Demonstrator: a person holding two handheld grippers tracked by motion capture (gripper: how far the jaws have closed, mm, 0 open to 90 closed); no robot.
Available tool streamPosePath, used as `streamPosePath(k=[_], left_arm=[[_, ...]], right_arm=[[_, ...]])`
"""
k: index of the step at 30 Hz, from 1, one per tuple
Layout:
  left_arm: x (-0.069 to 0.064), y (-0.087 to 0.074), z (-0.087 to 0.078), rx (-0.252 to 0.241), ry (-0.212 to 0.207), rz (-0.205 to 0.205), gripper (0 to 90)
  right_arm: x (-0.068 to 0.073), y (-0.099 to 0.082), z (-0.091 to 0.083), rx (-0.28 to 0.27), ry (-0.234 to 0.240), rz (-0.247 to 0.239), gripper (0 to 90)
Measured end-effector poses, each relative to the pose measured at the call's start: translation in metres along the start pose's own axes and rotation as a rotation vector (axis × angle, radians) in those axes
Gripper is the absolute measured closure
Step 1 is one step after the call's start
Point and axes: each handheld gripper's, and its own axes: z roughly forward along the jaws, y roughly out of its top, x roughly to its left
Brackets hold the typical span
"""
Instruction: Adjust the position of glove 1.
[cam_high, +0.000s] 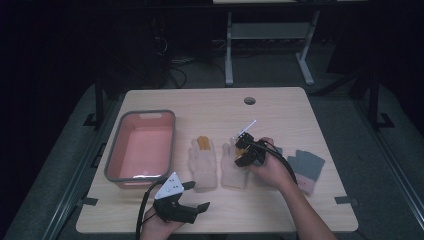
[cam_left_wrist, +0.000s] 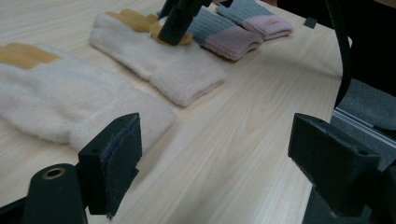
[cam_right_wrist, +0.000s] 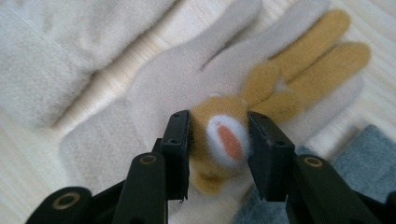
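Two cream knitted gloves lay side by side, palms flat, on the wooden table (cam_high: 280, 107), flanked by a pink tub (cam_high: 141, 145) at the left and a pair of grey gloves with pink cuffs (cam_high: 306, 169) at the right. The left cream glove (cam_high: 203, 161) lay free, its yellow fingertips pointing away from the person. The right gripper (cam_right_wrist: 218, 140) stood over the right cream glove (cam_high: 234, 167), and in the right gripper view its jaws sat narrowly set on either side of a small tan plush patch (cam_right_wrist: 219, 140) with a white and orange centre, apparently pinching it, though firm contact on both sides could not be confirmed. The left gripper (cam_high: 192, 197) rested near the table's front edge with its jaws spread wide and nothing between them. The glove would probably behave as a light, soft, limp body: it should sag and fold when lifted and offer no stiffness for pushing. Its fleecy surface should give good friction against the padded jaws (cam_left_wrist: 122, 161), and breakage was not a concern. The raised patch or the thicker cuff appeared the better places to take hold, since a flat single layer offers little to pinch.
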Motion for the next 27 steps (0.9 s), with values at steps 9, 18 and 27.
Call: streamPosePath(k=[9,18,27], left_arm=[[0.002,-0.001,-0.003,-0.008,0.008,-0.016,17.6],[0.002,-0.002,-0.004,-0.001,0.011,-0.012,17.5],[0.000,-0.002,-0.005,-0.009,0.009,-0.012,17.5]], right_arm=[[0.009,0.011,-0.025,-0.042,-0.001,-0.040,62.0],[0.024,0.025,-0.044,-0.069,-0.005,-0.097,62.0],[0.044,0.051,-0.051,-0.108,0.026,-0.171,62.0]])
